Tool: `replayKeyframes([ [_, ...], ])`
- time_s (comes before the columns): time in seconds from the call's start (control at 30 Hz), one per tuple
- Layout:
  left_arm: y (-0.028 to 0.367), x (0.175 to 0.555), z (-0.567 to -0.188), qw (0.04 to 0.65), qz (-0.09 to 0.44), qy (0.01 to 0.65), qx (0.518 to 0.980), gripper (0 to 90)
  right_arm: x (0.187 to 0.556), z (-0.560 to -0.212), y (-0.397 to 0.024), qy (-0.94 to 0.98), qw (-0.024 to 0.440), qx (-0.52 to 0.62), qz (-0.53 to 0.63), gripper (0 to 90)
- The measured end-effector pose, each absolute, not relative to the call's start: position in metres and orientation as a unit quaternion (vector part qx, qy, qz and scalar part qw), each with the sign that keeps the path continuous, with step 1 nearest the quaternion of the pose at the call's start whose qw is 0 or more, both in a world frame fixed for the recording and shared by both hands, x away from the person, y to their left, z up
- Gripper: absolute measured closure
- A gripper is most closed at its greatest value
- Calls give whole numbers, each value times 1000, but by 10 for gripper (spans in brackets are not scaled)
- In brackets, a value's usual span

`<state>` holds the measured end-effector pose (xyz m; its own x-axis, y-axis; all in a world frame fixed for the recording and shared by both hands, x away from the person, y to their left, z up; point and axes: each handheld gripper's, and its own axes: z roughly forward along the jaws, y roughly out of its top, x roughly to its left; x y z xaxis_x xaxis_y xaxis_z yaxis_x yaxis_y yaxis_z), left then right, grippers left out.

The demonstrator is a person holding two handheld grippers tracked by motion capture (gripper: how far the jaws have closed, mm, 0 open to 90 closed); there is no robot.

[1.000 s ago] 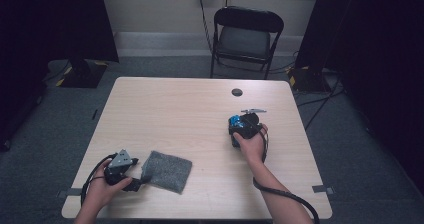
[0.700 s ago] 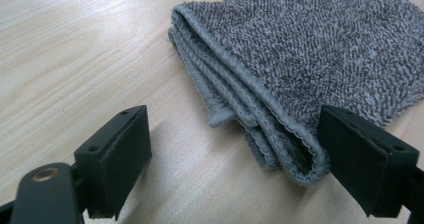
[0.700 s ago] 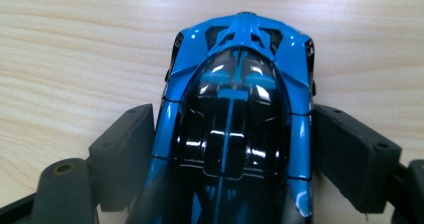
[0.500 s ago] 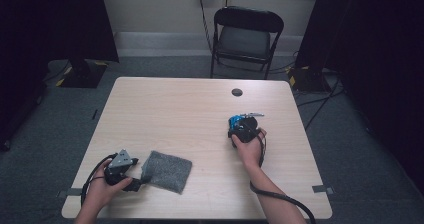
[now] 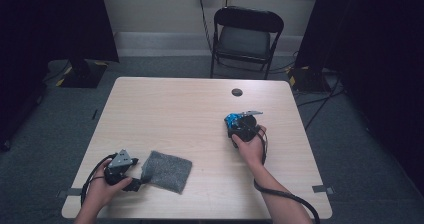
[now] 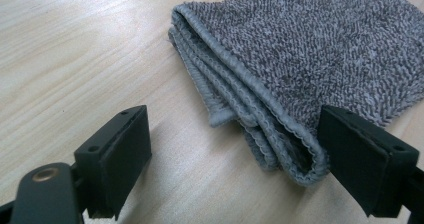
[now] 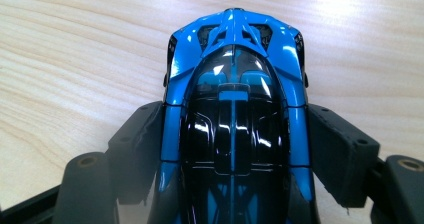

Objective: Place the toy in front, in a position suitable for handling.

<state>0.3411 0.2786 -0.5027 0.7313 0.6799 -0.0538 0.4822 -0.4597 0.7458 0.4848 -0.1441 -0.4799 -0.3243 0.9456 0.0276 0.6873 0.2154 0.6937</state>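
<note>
One blue toy car (image 7: 234,109) on the bench (image 5: 180,109), right side, sits between my right gripper (image 7: 234,154) jaws, which have just been closing; pads at its flanks, can't tell if they press. Car's rear cut off. One folded grey cloth (image 6: 305,59) near front-left edge; left gripper (image 6: 235,149) open, one pad touching the fold.

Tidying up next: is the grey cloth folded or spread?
Folded. The cloth shows several stacked hemmed layers along its near edge.
</note>
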Motion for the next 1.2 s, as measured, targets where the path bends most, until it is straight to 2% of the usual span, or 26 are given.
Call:
replayKeyframes([
  [0.3,279,341,-503,389,128,342,846,142,484,-463,-147,773,199,508,323,279],
  [0.6,279,341,-503,388,128,343,846,142,479,-455,-125,797,179,465,342,279],
  [1.2,279,342,-503,389,126,343,845,141,471,-480,-82,853,119,389,328,277],
])
